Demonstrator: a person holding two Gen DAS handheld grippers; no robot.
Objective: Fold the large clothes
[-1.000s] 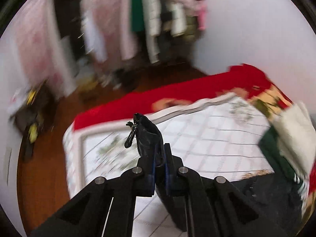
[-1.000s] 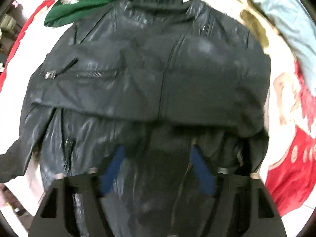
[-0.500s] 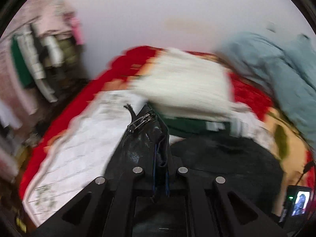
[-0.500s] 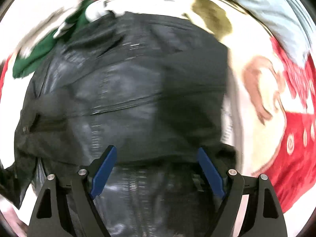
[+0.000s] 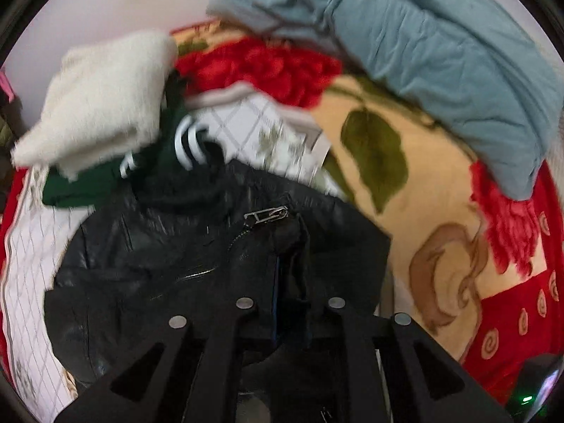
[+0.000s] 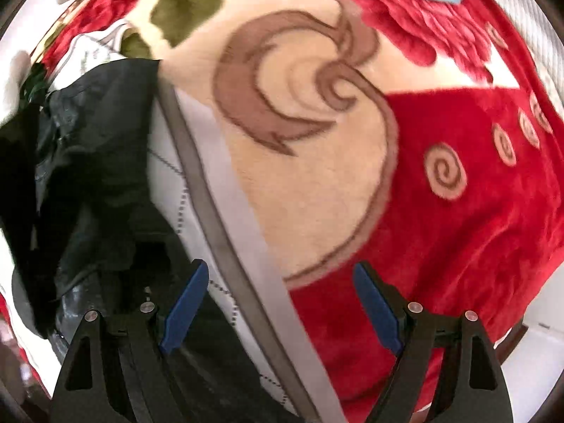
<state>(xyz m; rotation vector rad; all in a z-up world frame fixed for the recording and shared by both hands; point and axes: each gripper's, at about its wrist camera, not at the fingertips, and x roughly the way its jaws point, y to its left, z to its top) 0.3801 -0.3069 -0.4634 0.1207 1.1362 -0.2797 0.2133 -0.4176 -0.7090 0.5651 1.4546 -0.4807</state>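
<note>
A black leather jacket lies bunched on a white quilted sheet. My left gripper points steeply down at it with a fold of the jacket, bearing a metal zipper pull, still pinched between its blue pads; its jaws are opening. In the right wrist view the jacket lies at the left. My right gripper stands wide open, pointing straight down over the sheet's grey border and the blanket, with nothing between its fingers.
A white fluffy garment lies on a dark green one with white stripes just beyond the jacket. A blue-grey duvet is heaped at the back right. A red and cream floral blanket covers the bed. A lit device sits bottom right.
My left gripper swung right and down, carrying the jacket fold over onto the jacket's body. My right gripper slid right, off the jacket, to above the sheet's edge and blanket, still open.
</note>
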